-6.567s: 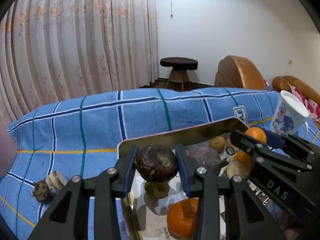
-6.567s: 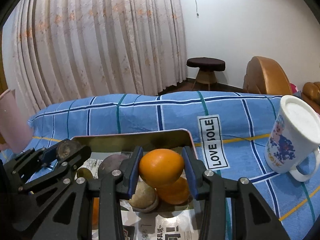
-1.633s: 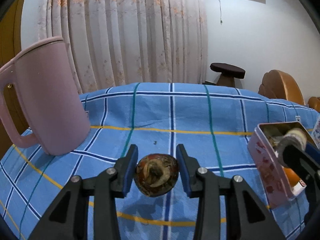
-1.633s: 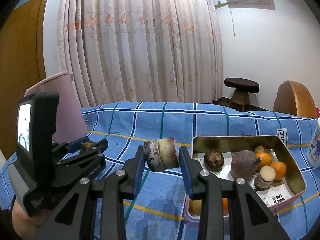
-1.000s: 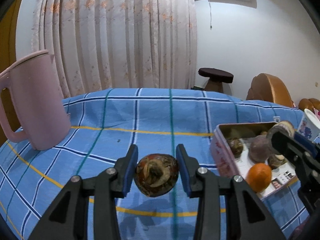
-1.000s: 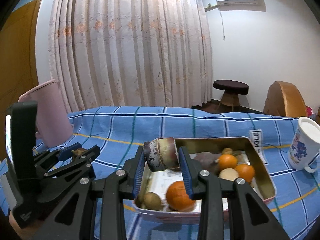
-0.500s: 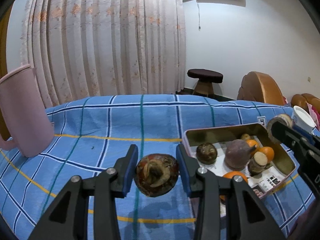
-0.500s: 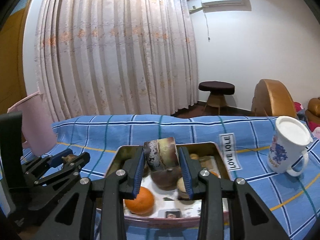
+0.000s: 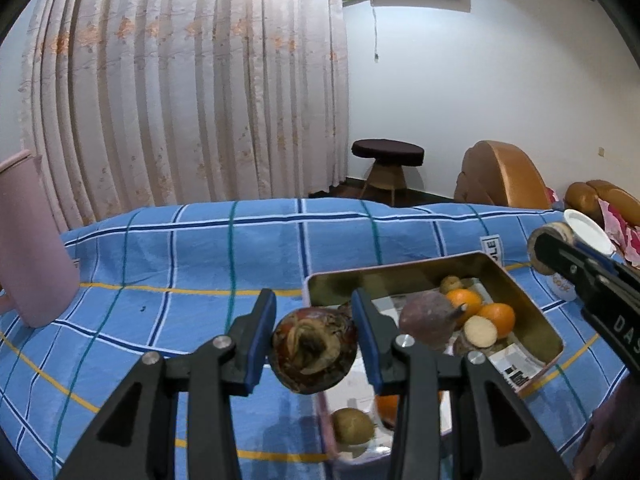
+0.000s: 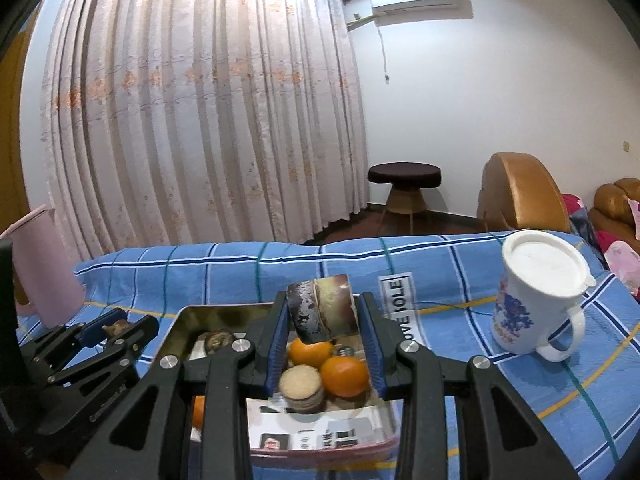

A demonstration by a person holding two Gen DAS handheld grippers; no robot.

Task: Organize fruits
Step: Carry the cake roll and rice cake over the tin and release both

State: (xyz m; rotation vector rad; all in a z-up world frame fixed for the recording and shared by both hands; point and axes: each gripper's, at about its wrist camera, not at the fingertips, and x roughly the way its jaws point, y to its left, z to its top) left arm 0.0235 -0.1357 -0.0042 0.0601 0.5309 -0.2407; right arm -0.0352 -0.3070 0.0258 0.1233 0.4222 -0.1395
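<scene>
My left gripper (image 9: 314, 338) is shut on a dark brown round fruit (image 9: 314, 350) and holds it above the near left corner of the metal tin (image 9: 400, 272). The tin holds oranges (image 9: 496, 318), a purple fruit (image 9: 428, 316), a cut pale piece (image 9: 480, 332) and a small brown fruit (image 9: 354, 426). My right gripper (image 10: 324, 334) is shut on a cut brown-and-tan chunk (image 10: 322, 306) and holds it above the tin (image 10: 208, 312), over the oranges (image 10: 344, 376). The right gripper also shows at the right of the left wrist view (image 9: 548, 246).
A blue checked cloth (image 9: 200, 264) covers the table. A pink jug (image 9: 28, 240) stands at the far left. A white lidded mug (image 10: 536, 300) stands right of the tin. A stool (image 9: 386, 160) and chairs (image 10: 520, 196) are beyond the table.
Both grippers have swung right and closer to the tin, each still holding its piece. The left one now hangs at the tin's near corner; the right one is over the oranges.
</scene>
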